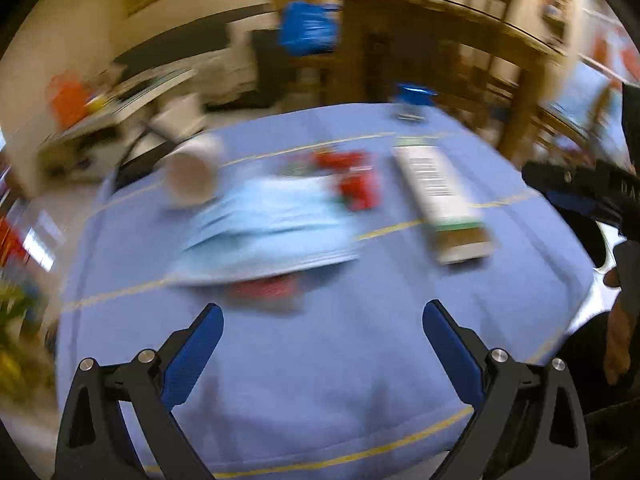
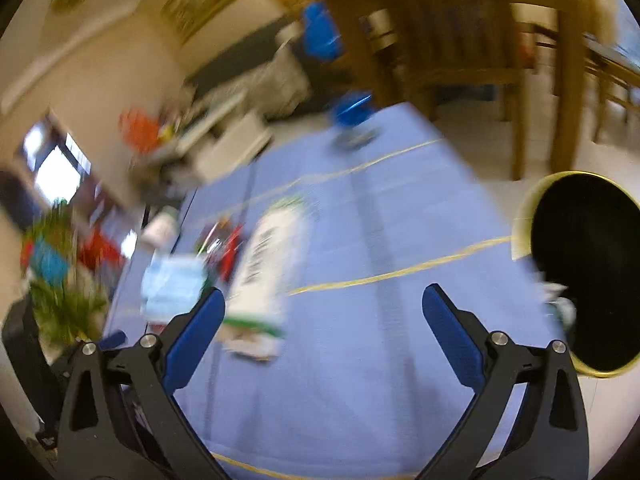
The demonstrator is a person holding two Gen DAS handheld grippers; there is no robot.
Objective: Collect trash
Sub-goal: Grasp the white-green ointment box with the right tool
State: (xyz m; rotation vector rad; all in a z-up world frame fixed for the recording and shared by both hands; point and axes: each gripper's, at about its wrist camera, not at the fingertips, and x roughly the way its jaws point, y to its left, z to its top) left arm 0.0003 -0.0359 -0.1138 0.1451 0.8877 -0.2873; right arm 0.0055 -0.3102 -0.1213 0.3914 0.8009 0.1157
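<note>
Both views are motion-blurred. On the blue tablecloth [image 1: 360,360] lie a light blue face mask [image 1: 268,228], red wrappers [image 1: 358,180], a white paper cup [image 1: 192,176] on its side, a long white and green carton [image 1: 440,200] and a small blue object [image 1: 412,100] at the far edge. My left gripper [image 1: 322,320] is open and empty, just short of the mask. My right gripper [image 2: 324,304] is open and empty above the cloth [image 2: 360,380], with the carton [image 2: 268,264] and mask [image 2: 172,284] to its left. A black bin with a yellow rim [image 2: 588,272] stands at the right table edge.
Wooden chairs and a table [image 2: 460,40] stand beyond the far right corner. A cluttered white shelf [image 1: 120,112] and a green plant [image 2: 60,300] are off the left side. The other gripper [image 1: 580,192] shows at the right edge of the left wrist view.
</note>
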